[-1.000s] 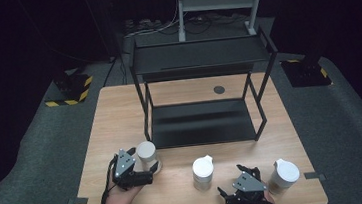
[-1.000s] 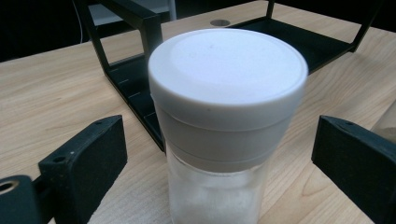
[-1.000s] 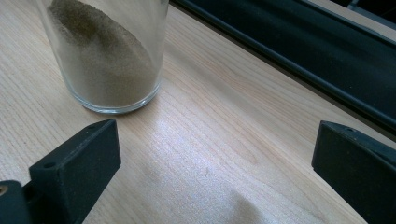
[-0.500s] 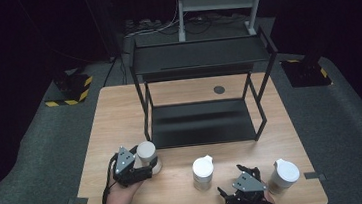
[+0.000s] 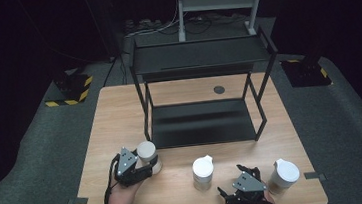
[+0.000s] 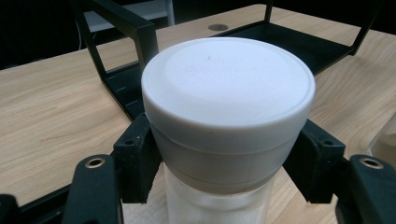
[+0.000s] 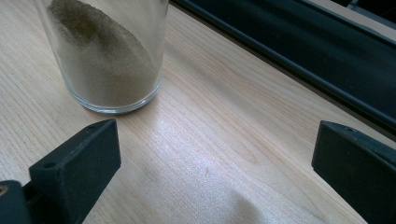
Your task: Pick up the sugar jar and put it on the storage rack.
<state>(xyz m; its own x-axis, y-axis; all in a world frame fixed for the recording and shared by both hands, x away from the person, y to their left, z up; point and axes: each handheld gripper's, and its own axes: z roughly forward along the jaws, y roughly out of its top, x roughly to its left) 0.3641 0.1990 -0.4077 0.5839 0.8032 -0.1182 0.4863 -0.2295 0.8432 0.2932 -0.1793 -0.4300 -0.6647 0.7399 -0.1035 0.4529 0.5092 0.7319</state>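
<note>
Left tongs [image 5: 147, 166]: jaws have just been closing and now clamp the white-lidded jar [image 5: 148, 154], one pad on either side just under its lid [image 6: 228, 88]; jar upright on the bench [image 5: 110, 119], between the jaws, pale powder in its clear lower part.

Right tongs [image 5: 248, 173]: jaws spread wide, nothing between them, low over bare bench; second jar [image 5: 203, 172] just beyond and to the left of these tongs, its glass base holding tan powder [image 7: 105, 60]; third jar [image 5: 283, 175] just beside them on the right, apart from the jaws.

Black two-tier rack [image 5: 201, 100]: standing on the bench beyond both tongs, its lower shelf nearest the clamped jar.
</note>
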